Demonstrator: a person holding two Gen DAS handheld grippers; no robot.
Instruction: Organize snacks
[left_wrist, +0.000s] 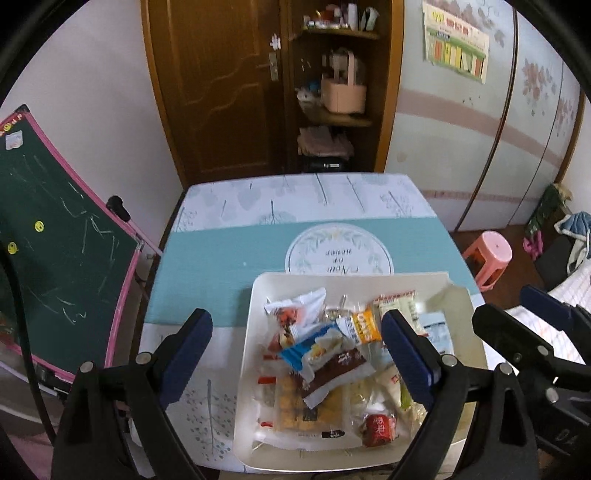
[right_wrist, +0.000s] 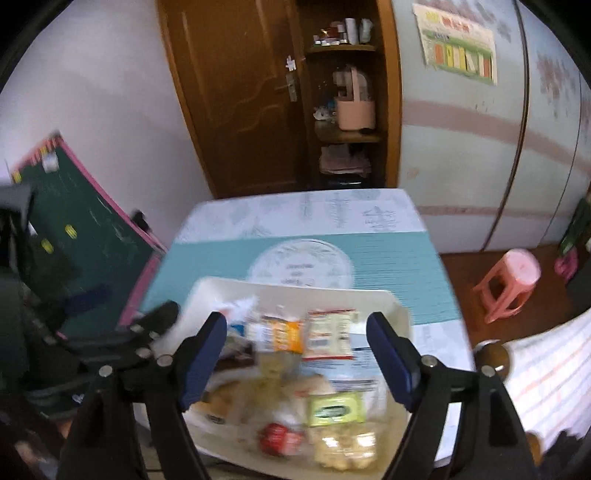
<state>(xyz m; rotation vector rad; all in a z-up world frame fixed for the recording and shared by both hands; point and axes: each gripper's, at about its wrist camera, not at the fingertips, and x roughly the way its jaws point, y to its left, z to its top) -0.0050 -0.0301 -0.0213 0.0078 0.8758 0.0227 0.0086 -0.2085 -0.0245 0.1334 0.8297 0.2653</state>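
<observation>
A cream tray full of wrapped snacks sits at the near edge of the table. On top lie a blue-and-white packet, an orange packet, a brown-and-white packet and a small red packet. My left gripper is open and empty above the tray's left part. The right gripper shows at the right edge. In the blurred right wrist view my right gripper is open and empty above the tray, over the orange packet and a red-edged white packet.
The table has a teal and white cloth. A green chalkboard with a pink frame leans at the left. A pink stool stands on the floor at the right. A wooden door and shelves are behind the table.
</observation>
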